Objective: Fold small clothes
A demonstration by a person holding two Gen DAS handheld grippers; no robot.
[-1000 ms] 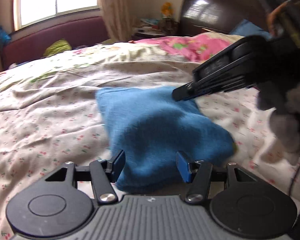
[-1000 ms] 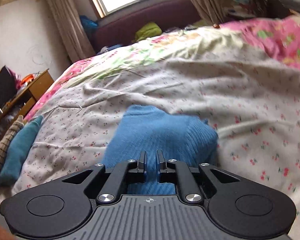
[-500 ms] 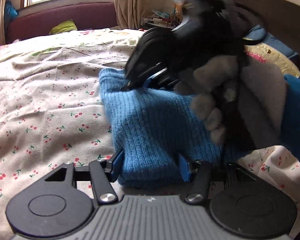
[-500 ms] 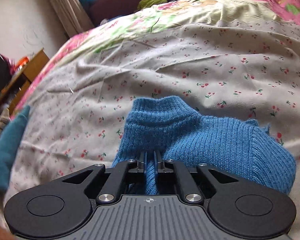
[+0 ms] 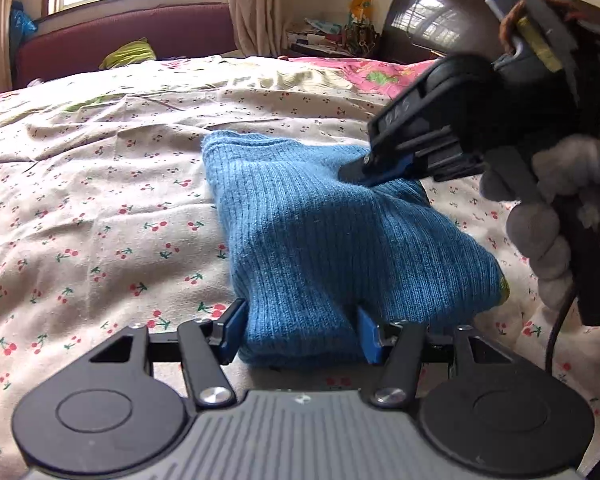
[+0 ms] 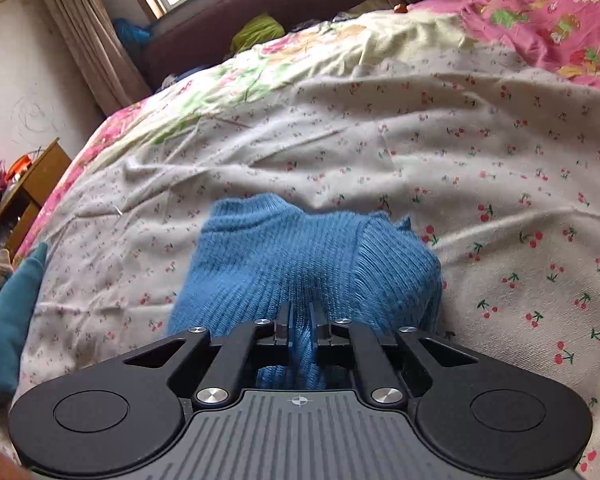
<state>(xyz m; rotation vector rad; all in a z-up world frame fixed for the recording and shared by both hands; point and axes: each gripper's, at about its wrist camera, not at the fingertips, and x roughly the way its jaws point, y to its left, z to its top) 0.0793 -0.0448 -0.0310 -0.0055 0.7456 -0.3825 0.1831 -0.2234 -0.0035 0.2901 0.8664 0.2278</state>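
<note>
- The blue knit garment (image 5: 340, 248) lies in a folded bundle on the cherry-print bedspread (image 5: 80, 220), at the centre of the left wrist view and at lower centre of the right wrist view.
- Step in hand, as judged: setting and holding a fold. Both grippers are on the bundle at opposite ends.
- The left gripper (image 5: 300, 334) sits at the bottom centre of its view. Its fingers stand half spread on either side of the near edge of the bundle, and both blue pads touch the knit, so they appear to clamp it.
- The right gripper (image 6: 300, 320) has its fingers nearly pressed together, pinching a ridge of the knit. Its jaws have just been opening slightly, with the fabric between them.
- In the left wrist view, the right gripper enters from the upper right, carried by a gloved hand (image 5: 548, 224), tips down on the far end of the bundle.
- Next move, as judged: either complete the release at the right and withdraw without dragging the top layer, or re-tighten before pulling. The left grip should keep the near edge fixed.
- Risk: soft knit springs open if both ends release together.
</note>
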